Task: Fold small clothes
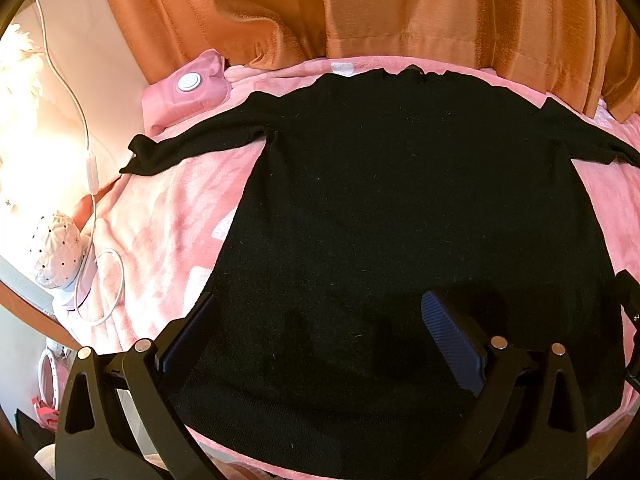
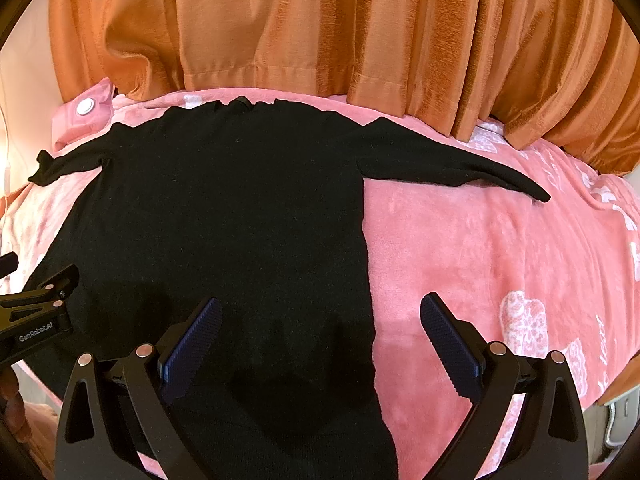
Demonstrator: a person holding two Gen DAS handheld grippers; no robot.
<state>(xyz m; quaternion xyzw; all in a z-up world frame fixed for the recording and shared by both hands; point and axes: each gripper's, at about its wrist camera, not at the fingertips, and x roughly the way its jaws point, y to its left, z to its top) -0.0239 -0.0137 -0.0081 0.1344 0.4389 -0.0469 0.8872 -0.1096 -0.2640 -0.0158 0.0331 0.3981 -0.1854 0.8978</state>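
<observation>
A black long-sleeved sweater (image 1: 400, 200) lies flat and spread out on a pink blanket (image 1: 168, 232), sleeves out to both sides, neck at the far edge. My left gripper (image 1: 320, 320) is open and empty, hovering over the sweater's lower left part near the hem. In the right wrist view the sweater (image 2: 224, 208) fills the left half on the pink blanket (image 2: 480, 248). My right gripper (image 2: 320, 320) is open and empty over the sweater's right side edge near the hem. The left gripper's body (image 2: 36, 316) shows at the left edge.
Orange curtains (image 1: 360, 8) hang behind the bed. A pink hot-water pouch (image 1: 188, 88) lies at the far left corner. A white lamp (image 1: 56, 248) with a white cable (image 1: 100, 280) stands at the left.
</observation>
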